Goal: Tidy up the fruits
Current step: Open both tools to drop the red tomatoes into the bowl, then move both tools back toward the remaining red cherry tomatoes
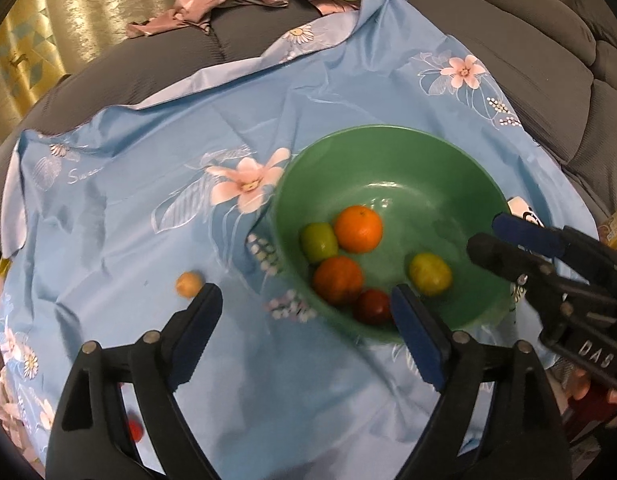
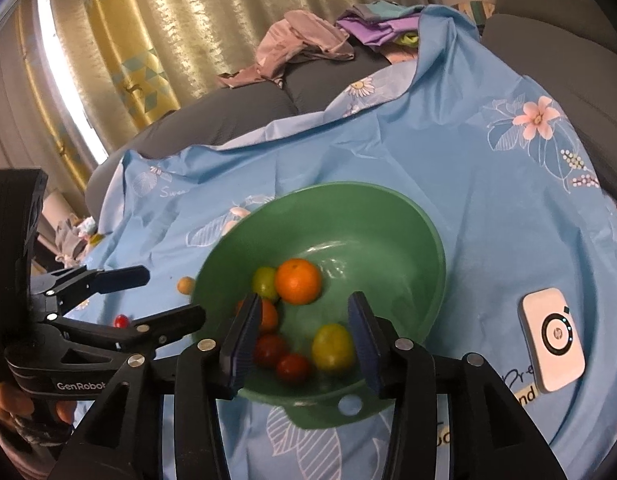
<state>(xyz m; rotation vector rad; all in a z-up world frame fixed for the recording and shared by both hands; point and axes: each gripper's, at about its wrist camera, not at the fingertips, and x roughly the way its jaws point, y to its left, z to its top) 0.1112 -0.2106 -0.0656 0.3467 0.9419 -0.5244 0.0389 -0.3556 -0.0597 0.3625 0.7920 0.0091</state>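
A green bowl (image 1: 392, 168) sits on a light-blue flowered cloth (image 1: 156, 216) spread over a grey couch (image 1: 528, 48). Inside it lie two oranges – the brighter orange (image 1: 358, 229) farther back and a darker orange (image 1: 338, 280) in front – with a green fruit (image 1: 318, 242) touching both, a yellow-green fruit (image 1: 429, 273) apart to the right, and red fruit (image 2: 269, 350) at the near wall; the right wrist view shows two red pieces, the left only one clearly.

The left claw (image 1: 306, 322) stands wide open with nothing between its pads, its right finger over the bowl's near rim and its left finger over the cloth. Just beyond that left finger a small tan fruit (image 1: 189, 284) lies on the cloth outside the bowl, and a small red fruit (image 2: 121, 321) lies nearer – half hidden behind the claw in the left view.

The right claw (image 2: 304, 334) hangs over the bowl's near side, jaws partly apart and gripping nothing; the yellow-green fruit appears between its fingers, seemingly below them rather than touched. A white device (image 2: 551, 338) rests on the cloth right of the bowl.
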